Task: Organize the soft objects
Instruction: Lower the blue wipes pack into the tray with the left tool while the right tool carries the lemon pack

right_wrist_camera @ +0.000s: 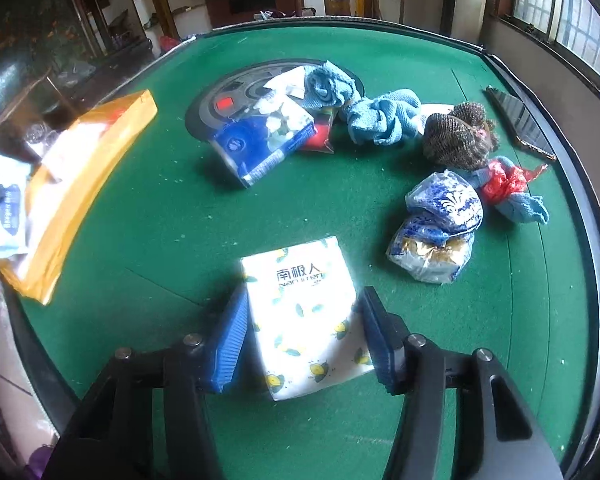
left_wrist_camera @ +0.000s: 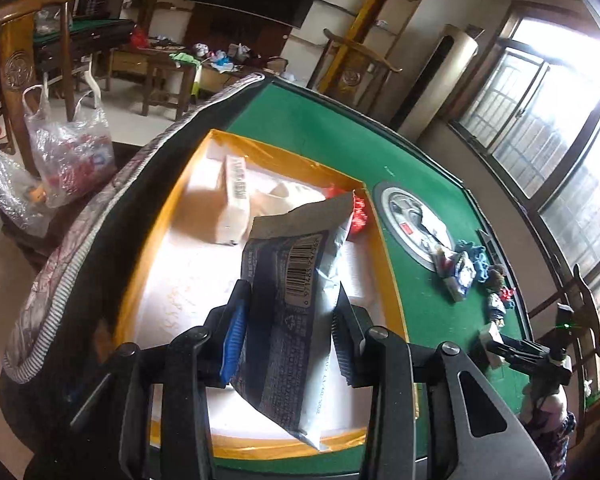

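Observation:
My left gripper (left_wrist_camera: pixel 286 320) is shut on a dark blue and white soft packet (left_wrist_camera: pixel 296 300) with a barcode, held above the yellow-rimmed box (left_wrist_camera: pixel 168 216). A white tissue pack (left_wrist_camera: pixel 234 200) and a red item (left_wrist_camera: pixel 358 216) lie inside the box. My right gripper (right_wrist_camera: pixel 304 332) is shut on a white tissue pack with a lemon print (right_wrist_camera: pixel 306 312), on or just above the green table (right_wrist_camera: pixel 160 208). The box also shows at the left in the right wrist view (right_wrist_camera: pixel 96 176).
On the table lie a blue tissue pack (right_wrist_camera: pixel 264 140), blue cloths (right_wrist_camera: pixel 380 118), a brown knitted item (right_wrist_camera: pixel 456 138), a blue-white bag (right_wrist_camera: pixel 440 228), a red-and-blue bundle (right_wrist_camera: pixel 508 188) and a phone (right_wrist_camera: pixel 520 120). A round panel (left_wrist_camera: pixel 410 220) sits mid-table. Chairs and plastic bags (left_wrist_camera: pixel 68 152) stand beside it.

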